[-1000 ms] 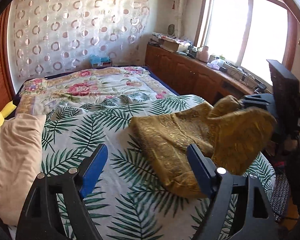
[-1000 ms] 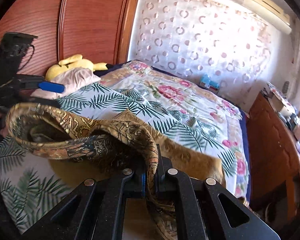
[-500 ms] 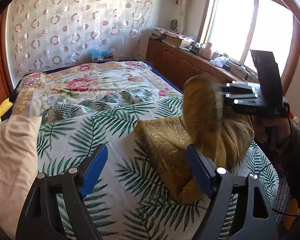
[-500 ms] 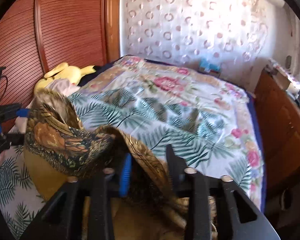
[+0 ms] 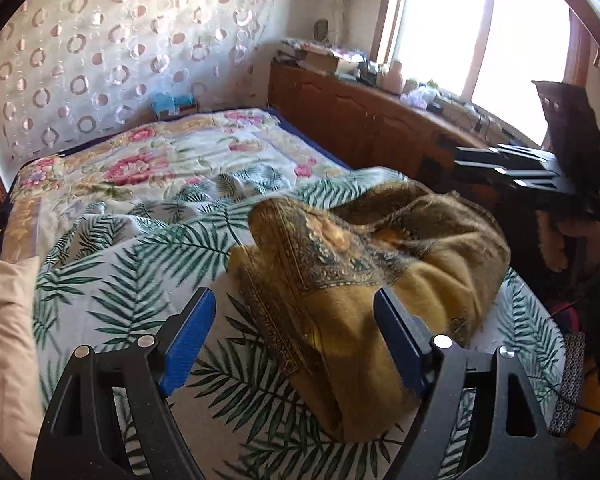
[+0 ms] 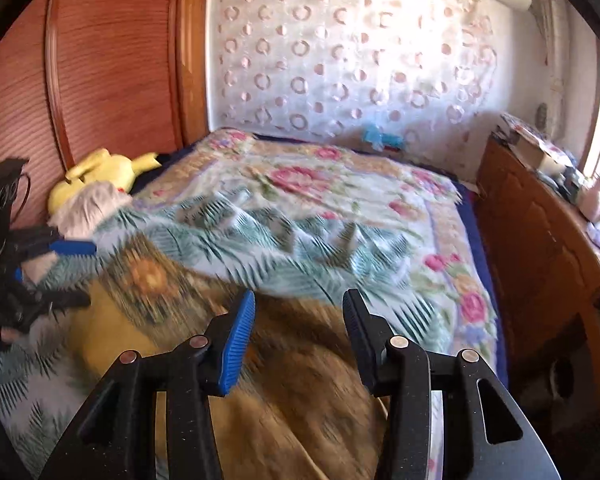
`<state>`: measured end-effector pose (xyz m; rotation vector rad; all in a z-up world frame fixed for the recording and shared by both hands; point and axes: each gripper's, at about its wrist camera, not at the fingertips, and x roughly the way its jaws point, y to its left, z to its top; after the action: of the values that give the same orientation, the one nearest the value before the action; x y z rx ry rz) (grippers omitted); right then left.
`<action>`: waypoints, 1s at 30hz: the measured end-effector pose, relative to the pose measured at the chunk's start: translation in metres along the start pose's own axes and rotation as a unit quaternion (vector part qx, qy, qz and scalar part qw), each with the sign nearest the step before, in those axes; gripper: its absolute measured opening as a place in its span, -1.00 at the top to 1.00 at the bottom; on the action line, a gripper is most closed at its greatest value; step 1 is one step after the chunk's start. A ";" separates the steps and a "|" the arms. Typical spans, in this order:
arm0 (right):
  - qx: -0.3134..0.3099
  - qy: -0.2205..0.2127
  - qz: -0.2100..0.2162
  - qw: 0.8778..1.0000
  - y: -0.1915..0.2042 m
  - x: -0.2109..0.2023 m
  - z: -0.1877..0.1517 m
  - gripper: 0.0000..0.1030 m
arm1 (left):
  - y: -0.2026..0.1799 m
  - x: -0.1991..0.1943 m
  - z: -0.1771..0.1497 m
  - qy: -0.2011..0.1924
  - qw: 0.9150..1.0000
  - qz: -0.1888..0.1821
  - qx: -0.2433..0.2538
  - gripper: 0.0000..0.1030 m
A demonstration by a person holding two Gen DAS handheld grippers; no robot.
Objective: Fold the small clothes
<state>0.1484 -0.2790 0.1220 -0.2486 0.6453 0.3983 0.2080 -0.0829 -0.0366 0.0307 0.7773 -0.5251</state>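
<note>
Both grippers, left gripper (image 5: 294, 334) and right gripper (image 6: 298, 338), hung open, empty; mustard patterned cloth (image 5: 372, 256) sat lumpy mid-frame on the palm-leaf sheet (image 5: 148, 264). We'd flatten before creasing.

Each hand-held black plastic two-finger gripper has the same build. The left gripper (image 5: 294, 320), seen from its own camera, has two angular black arms with triangular cut-outs, each studded with round silver screw heads and ending in a flat, bright blue pad (image 5: 188, 334). The right gripper (image 6: 298, 332) has the same black frame and silver screws, and its blue pads (image 6: 238, 344) are finely ribbed along their inner faces. Seen from the left camera, the right gripper's stacked black bars carry small silver screws, with a dark boxy body behind them.
</note>
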 end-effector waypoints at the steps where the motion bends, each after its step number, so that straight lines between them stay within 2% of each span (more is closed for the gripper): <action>1: 0.006 0.011 -0.005 1.000 -0.005 0.000 -0.008 0.07 | 0.000 0.007 0.000 0.008 1.000 0.000 0.001 -0.59; 4: 0.034 0.045 -0.018 0.998 -0.022 0.004 -0.030 0.07 | 0.004 0.019 -0.002 0.020 1.000 0.001 -0.001 -0.59; 9: 0.070 0.071 0.004 0.995 -0.034 0.013 -0.048 0.10 | 0.011 0.032 -0.005 0.033 0.999 0.009 -0.014 -0.59; 10: 0.069 0.067 0.007 0.995 -0.033 0.012 -0.047 0.25 | 0.011 0.033 -0.005 0.035 0.999 0.009 -0.016 -0.59; 11: 0.064 0.062 0.012 0.996 -0.032 0.013 -0.043 0.77 | 0.011 0.034 -0.005 0.036 0.999 0.010 -0.017 -0.59; 12: 0.056 0.052 0.014 0.997 -0.031 0.012 -0.040 0.86 | 0.011 0.034 -0.005 0.035 0.999 0.012 -0.017 -0.59; 15: 0.051 0.002 0.001 0.999 -0.034 -0.003 -0.034 0.89 | 0.012 0.031 -0.004 0.027 0.999 0.021 -0.018 -0.59; 17: 0.056 -0.010 -0.021 0.998 -0.038 -0.002 -0.030 0.90 | 0.015 0.027 -0.003 0.016 0.999 0.026 -0.026 -0.59; 20: 0.065 0.010 -0.042 0.997 -0.043 0.012 -0.036 0.90 | 0.015 0.023 -0.001 0.003 0.999 0.022 -0.032 -0.57; 24: 0.072 0.049 -0.035 0.996 -0.039 0.034 -0.044 0.90 | 0.016 0.026 -0.001 0.008 0.999 0.016 -0.028 -0.46; 28: 0.076 0.048 -0.033 0.995 -0.042 0.035 -0.030 0.90 | 0.019 0.040 -0.001 0.029 0.999 0.018 -0.029 -0.42; 29: 0.077 0.047 -0.035 0.995 -0.043 0.034 -0.027 0.88 | 0.022 0.043 -0.002 0.035 0.999 0.016 -0.033 -0.42; 30: 0.076 0.048 -0.037 0.995 -0.041 0.032 -0.028 0.73 | 0.024 0.047 -0.002 0.040 0.998 0.015 -0.037 -0.42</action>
<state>0.1745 -0.3159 0.0846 -0.1459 0.7553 0.2664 0.2462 -0.0821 -0.0739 -0.0059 0.8737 -0.4689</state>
